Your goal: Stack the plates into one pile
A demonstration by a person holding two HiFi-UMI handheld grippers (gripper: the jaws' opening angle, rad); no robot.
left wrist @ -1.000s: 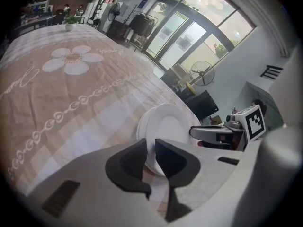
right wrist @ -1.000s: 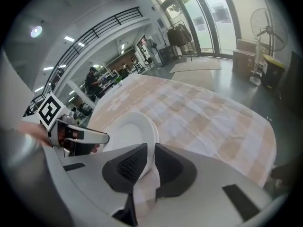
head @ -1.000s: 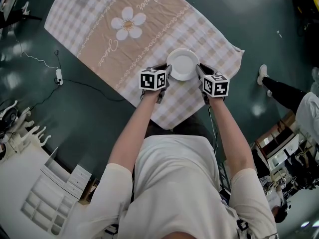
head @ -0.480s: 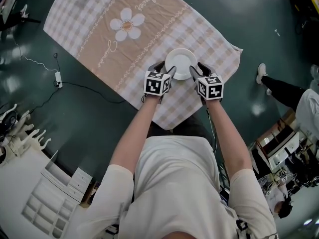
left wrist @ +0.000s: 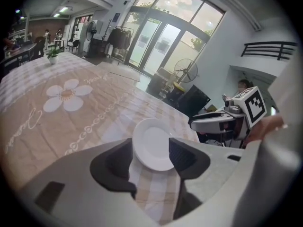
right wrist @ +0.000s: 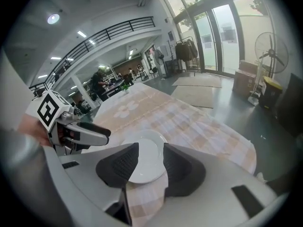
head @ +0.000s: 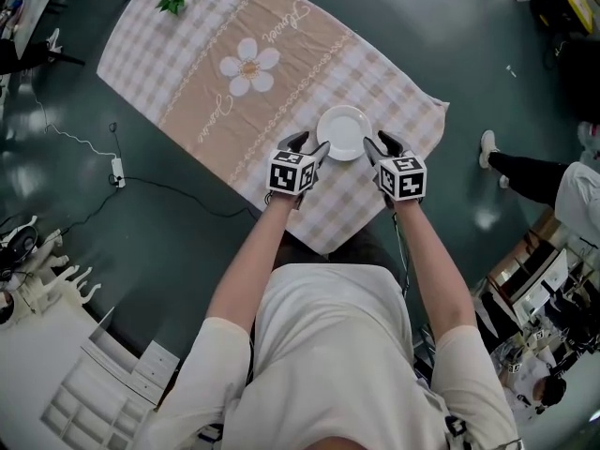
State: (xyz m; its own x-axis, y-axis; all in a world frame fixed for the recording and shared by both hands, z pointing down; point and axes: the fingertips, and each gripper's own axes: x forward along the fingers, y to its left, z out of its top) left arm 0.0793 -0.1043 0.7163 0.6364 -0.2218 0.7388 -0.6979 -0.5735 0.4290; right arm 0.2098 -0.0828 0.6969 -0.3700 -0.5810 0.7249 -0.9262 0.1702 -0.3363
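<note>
Checked tablecloth (head: 202, 82): plate (head: 344, 132) between left gripper (head: 310, 144), right gripper (head: 379, 144); both fingers (left wrist: 111, 161) just opened wide, touching nothing.

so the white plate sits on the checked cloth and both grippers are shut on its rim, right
Almost. The white plate does sit on the checked cloth, but the left gripper and right gripper are open: the two gripper views show their jaws, which have just been opening, apart with the plate beyond them, untouched.
</note>
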